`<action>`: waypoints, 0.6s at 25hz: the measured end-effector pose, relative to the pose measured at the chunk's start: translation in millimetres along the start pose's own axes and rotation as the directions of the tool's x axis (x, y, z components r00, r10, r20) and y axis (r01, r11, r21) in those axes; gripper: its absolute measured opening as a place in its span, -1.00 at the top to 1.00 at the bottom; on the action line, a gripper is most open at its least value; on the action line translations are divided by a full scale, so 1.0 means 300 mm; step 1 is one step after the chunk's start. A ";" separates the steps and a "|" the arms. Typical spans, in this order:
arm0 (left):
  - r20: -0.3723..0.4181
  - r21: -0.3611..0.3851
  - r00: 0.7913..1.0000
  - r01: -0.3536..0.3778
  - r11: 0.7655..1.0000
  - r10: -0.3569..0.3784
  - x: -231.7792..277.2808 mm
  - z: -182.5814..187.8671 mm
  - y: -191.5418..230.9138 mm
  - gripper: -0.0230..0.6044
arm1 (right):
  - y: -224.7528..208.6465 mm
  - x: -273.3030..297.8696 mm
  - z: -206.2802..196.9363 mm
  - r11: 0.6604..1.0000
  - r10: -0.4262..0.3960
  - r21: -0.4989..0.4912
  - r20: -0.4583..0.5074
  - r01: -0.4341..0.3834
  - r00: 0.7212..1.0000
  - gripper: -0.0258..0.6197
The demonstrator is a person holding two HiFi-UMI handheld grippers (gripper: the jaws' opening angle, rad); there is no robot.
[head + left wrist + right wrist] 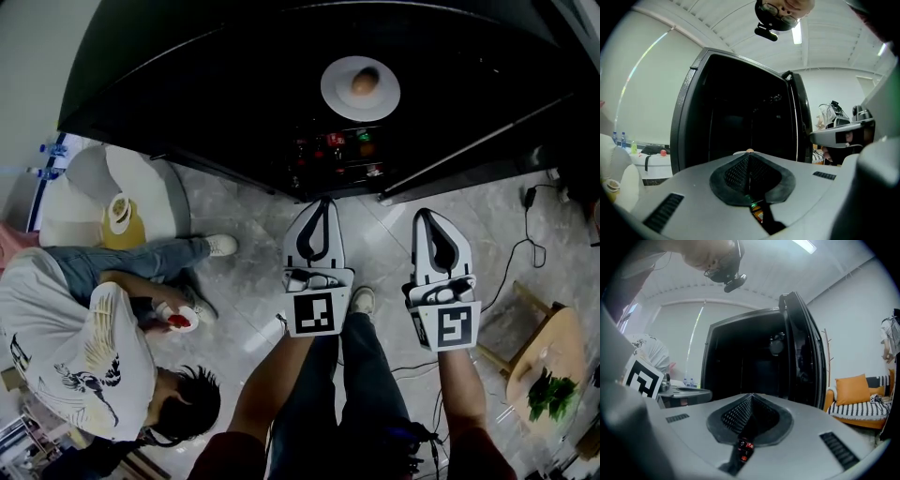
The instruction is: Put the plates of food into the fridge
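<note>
White round plate [336, 92] in glossy black fridge [187, 80], left gripper [323, 201], right gripper [422, 213] clenched empty.

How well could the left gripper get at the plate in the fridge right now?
Probably yes: the fridge stands open and the plate lies straight ahead of the left gripper, nothing between. Its jaws are shut, though.
</note>
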State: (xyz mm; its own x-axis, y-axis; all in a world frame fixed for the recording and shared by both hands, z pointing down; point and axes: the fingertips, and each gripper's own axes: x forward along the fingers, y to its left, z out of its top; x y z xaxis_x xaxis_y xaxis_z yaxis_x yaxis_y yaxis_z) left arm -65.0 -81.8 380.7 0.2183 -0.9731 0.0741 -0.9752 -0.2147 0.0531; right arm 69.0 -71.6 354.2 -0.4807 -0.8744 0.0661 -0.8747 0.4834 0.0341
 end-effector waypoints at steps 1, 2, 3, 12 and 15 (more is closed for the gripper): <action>0.002 -0.001 1.000 0.002 1.000 -0.002 -0.014 0.015 -0.002 0.91 | 0.005 -0.008 0.010 1.000 0.006 0.000 -0.004 -0.006 1.000 0.89; 0.003 -0.002 1.000 0.003 1.000 -0.003 -0.028 0.030 -0.004 0.91 | 0.011 -0.013 0.027 1.000 0.009 0.003 -0.003 -0.009 1.000 0.89; 0.002 -0.001 1.000 0.004 1.000 -0.004 -0.043 0.045 -0.005 0.91 | 0.017 -0.017 0.049 1.000 0.009 0.007 0.003 -0.009 1.000 0.89; -0.011 0.018 1.000 0.008 1.000 -0.008 -0.165 0.204 -0.023 0.91 | 0.056 -0.067 0.245 1.000 0.015 0.010 0.043 -0.016 0.999 0.89; -0.008 0.019 1.000 0.016 1.000 -0.016 -0.202 0.261 -0.030 0.91 | 0.075 -0.093 0.299 0.999 0.036 -0.001 0.048 -0.036 0.998 0.89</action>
State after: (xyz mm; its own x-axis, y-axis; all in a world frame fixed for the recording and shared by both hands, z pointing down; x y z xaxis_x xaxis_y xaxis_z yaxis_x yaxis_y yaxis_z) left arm -72.2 -27.5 297.9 0.2342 -0.9687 0.0817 -0.9721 -0.2321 0.0349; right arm 57.2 -39.9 263.8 -0.5145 -0.8573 0.0191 -0.8567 0.5148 0.0322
